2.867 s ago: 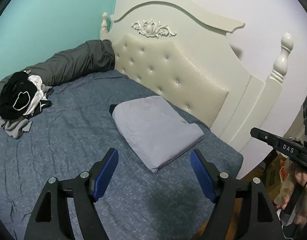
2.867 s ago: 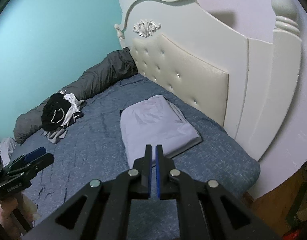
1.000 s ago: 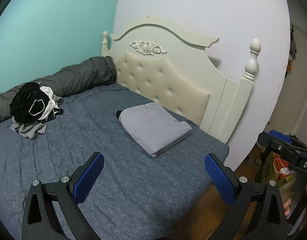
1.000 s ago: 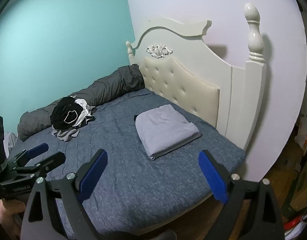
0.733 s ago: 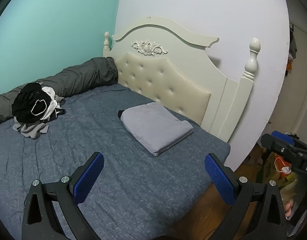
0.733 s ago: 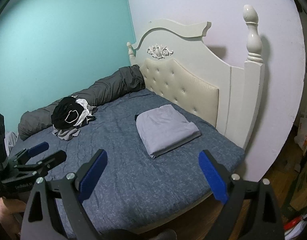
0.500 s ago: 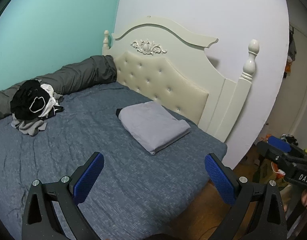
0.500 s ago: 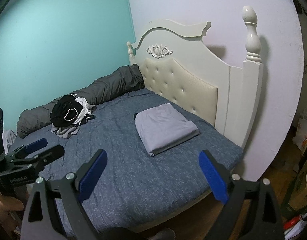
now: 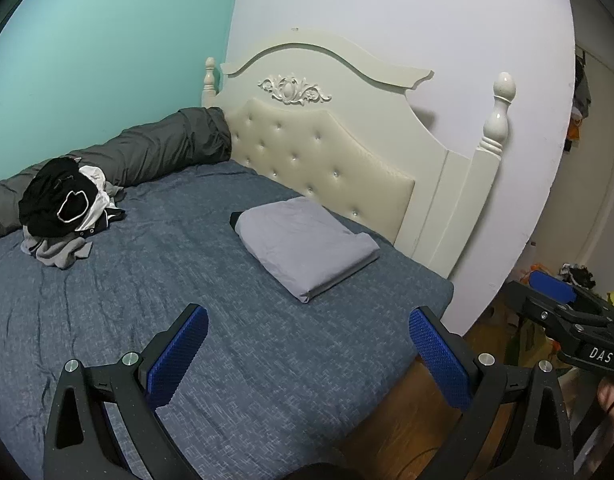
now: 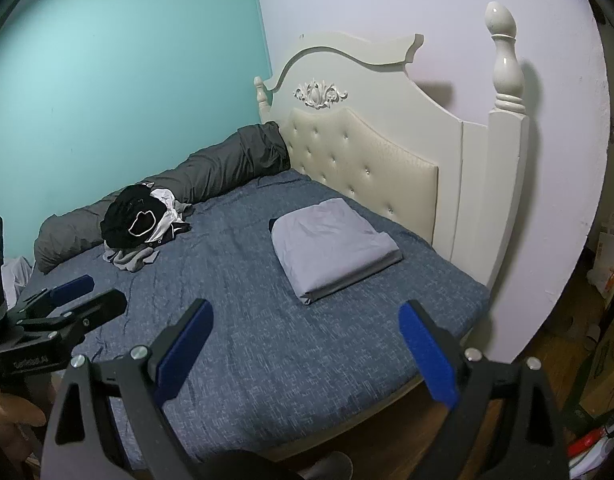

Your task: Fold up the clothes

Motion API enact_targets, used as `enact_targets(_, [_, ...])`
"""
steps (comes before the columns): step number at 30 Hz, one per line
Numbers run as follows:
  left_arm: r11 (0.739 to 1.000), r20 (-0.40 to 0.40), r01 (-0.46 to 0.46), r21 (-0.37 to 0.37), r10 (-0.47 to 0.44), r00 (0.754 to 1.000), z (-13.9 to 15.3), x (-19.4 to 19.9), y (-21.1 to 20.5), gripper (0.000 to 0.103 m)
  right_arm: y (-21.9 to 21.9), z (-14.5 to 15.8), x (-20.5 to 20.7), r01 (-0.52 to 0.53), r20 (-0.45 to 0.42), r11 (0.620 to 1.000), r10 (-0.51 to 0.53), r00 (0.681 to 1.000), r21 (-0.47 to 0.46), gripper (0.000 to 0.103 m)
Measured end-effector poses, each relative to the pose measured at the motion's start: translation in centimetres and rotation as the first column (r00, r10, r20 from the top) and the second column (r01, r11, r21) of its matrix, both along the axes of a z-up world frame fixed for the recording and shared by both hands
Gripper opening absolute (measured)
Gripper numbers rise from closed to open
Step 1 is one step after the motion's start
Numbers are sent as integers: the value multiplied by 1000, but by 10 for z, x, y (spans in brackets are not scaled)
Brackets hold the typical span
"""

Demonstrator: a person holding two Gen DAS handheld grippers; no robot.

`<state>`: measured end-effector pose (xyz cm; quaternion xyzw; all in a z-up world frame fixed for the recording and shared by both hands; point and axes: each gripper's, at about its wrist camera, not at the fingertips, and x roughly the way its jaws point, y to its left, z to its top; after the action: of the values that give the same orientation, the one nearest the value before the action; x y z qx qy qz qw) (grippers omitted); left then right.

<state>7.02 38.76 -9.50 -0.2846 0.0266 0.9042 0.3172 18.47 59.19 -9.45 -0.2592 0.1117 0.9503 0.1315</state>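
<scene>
Both tools hang above the near side of the bed point(image 9: 155, 280), well back from everything on it. The left hand-held gripper point(image 9: 307, 344) has its blue-padded fingers point(image 9: 179, 350) spread wide with nothing between them, and the right hand-held gripper point(image 10: 305, 346) is spread just as wide and equally empty.

A folded grey garment point(image 9: 307, 242) lies flat on the blue-grey bedspread, near the cream tufted headboard point(image 9: 323, 156) — a neat rectangle with its folded edges stacked on the side facing the cameras. A sliver of something dark peeks from under its far-left corner; what it is cannot be told.

Well apart from it, toward the teal wall point(image 9: 107, 52), sits a heap of unfolded clothes point(image 9: 65, 210) — black on top, white and grey beneath. Just behind the heap, a rolled dark grey duvet point(image 9: 155, 152) runs along the wall to the headboard.

At the right edge of the left wrist view, the right tool shows over the wooden floor point(image 9: 391, 428).
</scene>
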Motion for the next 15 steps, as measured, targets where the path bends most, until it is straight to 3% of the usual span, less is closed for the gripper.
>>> enact_targets(15, [1000,26,-9,-6,9,1000,-5,-5,-2,103,0,-8,-2,-1,14,1000,1,1000,-6,95])
